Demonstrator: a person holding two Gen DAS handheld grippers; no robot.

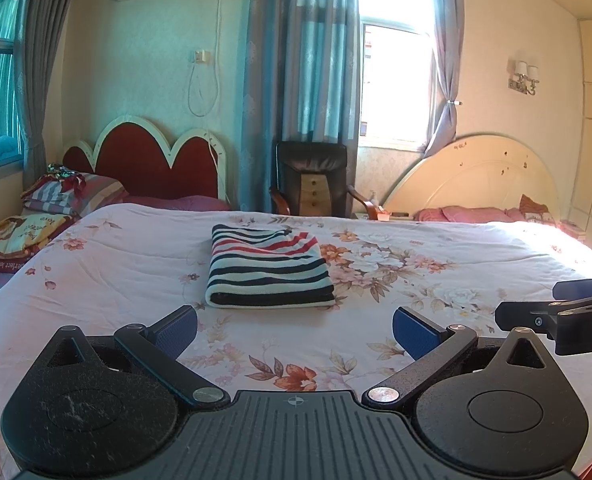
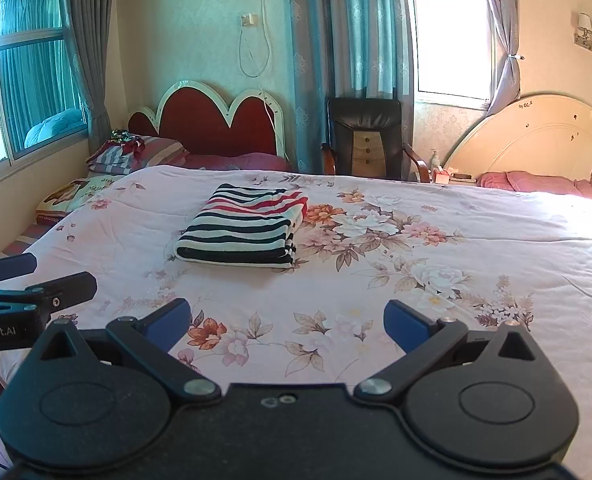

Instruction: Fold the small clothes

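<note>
Left wrist view: folded striped garment (image 1: 270, 267) lies at 12 o'clock on bedspread (image 1: 96, 280); left gripper (image 1: 295, 330) and right gripper (image 2: 287, 326) both spread, empty.

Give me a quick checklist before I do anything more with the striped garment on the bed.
1. Striped garment folded into a neat rectangle: ok.
2. Garment lying flat on the floral bedspread, away from its edges: ok.
3. Left gripper open and empty: ok.
4. Right gripper open and empty: ok.
5. Both grippers short of the garment, not touching it: ok.
6. More small clothes waiting to be folded: cannot tell; none lies loose on the bedspread in either view.
</note>
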